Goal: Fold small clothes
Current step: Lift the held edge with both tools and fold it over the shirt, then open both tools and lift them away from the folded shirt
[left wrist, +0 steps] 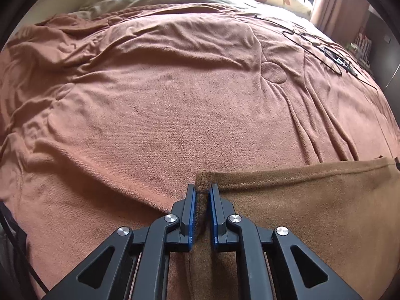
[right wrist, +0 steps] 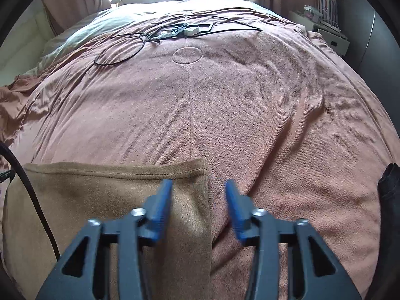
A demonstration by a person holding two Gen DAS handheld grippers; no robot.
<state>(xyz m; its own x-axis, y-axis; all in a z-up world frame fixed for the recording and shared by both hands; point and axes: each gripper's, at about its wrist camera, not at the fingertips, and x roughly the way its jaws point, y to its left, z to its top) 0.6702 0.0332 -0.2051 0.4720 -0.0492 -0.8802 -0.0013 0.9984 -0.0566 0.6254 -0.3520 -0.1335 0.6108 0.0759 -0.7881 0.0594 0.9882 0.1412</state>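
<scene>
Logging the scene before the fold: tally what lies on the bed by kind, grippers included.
Brown fleece garment: 1
Pinkish-brown terry bed cover: 1
Black looped cable with small electronics: 1
Dark cloth at the right edge: 1
Grippers: 2, left gripper shut on the garment's corner, right gripper open
Total: 6

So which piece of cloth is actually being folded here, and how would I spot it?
Start with the big bed under the pinkish-brown fleece blanket. At its near edge lies the small tan garment, flat with a stitched hem along its far side. It is darker and yellower than the blanket; the left gripper pinches one corner, while the right gripper hangs open over the other.
</scene>
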